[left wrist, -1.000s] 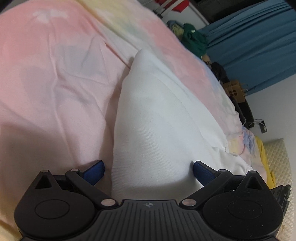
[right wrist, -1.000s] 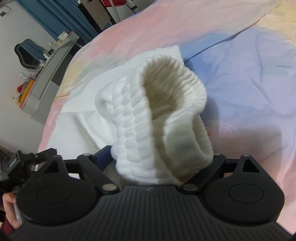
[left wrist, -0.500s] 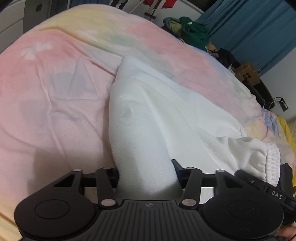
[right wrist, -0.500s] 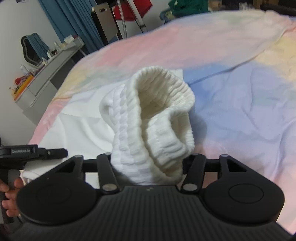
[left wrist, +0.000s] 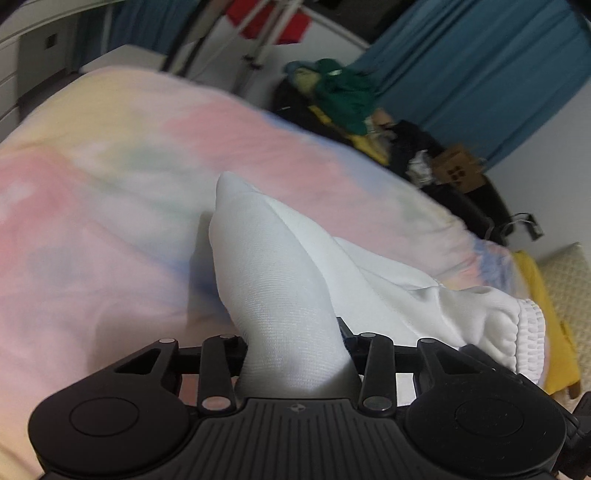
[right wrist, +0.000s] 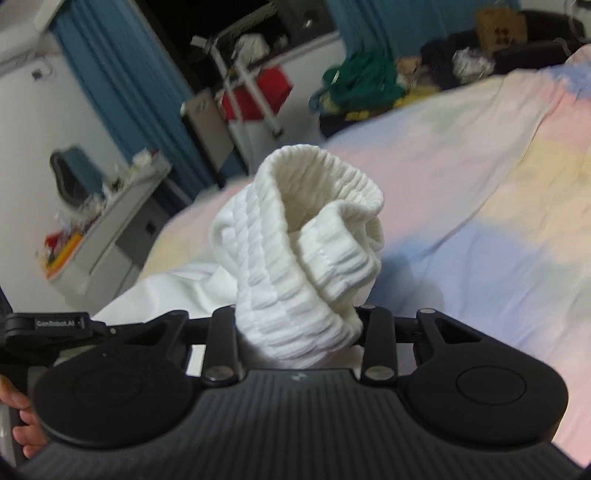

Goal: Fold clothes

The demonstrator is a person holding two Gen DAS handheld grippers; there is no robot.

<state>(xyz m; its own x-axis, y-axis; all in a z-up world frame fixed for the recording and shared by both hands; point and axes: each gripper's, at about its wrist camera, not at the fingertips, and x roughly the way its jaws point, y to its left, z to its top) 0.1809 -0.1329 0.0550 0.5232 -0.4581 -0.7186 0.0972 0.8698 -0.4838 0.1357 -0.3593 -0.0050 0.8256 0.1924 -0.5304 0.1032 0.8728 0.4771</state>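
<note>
Both tools are clamped on the white garment (left wrist: 295,295): the left gripper (left wrist: 295,343) on smooth fabric, the right gripper (right wrist: 299,332) on its ribbed cuff (right wrist: 303,240), raised off the pastel bedspread (left wrist: 110,221). Probably mid-fold; next, carry both ends across together

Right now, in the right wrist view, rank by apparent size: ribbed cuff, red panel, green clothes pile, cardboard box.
1. Ribbed cuff, though it sits closest to the camera, which inflates it.
2. Green clothes pile and red panel: look alike, not ranked.
3. Cardboard box, smallest and farthest.
</note>
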